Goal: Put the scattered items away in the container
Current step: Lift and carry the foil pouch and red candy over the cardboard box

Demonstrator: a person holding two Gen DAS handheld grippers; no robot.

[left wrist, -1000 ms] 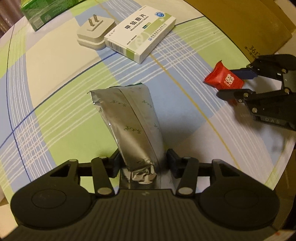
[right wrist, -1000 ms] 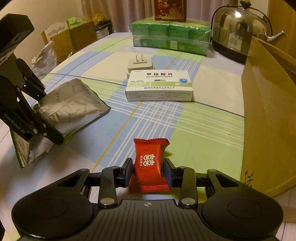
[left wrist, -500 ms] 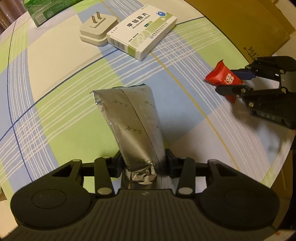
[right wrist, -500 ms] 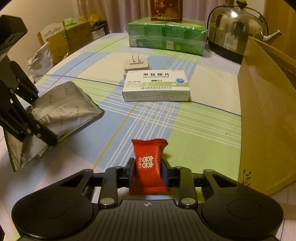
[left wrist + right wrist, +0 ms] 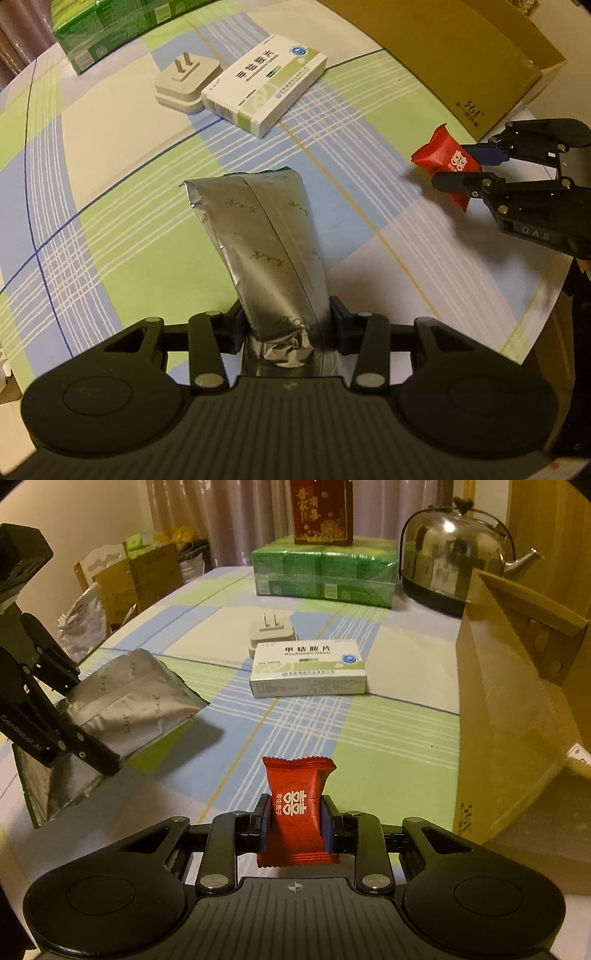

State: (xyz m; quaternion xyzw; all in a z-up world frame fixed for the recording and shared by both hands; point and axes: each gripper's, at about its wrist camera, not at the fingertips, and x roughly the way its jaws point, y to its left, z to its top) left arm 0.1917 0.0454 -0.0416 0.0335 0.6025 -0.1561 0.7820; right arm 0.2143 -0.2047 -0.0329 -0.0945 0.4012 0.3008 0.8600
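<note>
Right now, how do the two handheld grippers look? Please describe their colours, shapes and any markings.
Both are matte black plastic. Seen from its own camera, the left gripper has a ribbed base, two round discs at its sides, and linkage arms with silver rivets. The right gripper is built the same, with blue pads inside its jaws. Pale lettering is printed on each gripper's side, but I cannot read it fully. No cables or sleeves are visible.

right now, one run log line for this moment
left gripper: shut on silver pouch | right gripper: shut on red candy | cardboard box: nothing dropped yet
</note>
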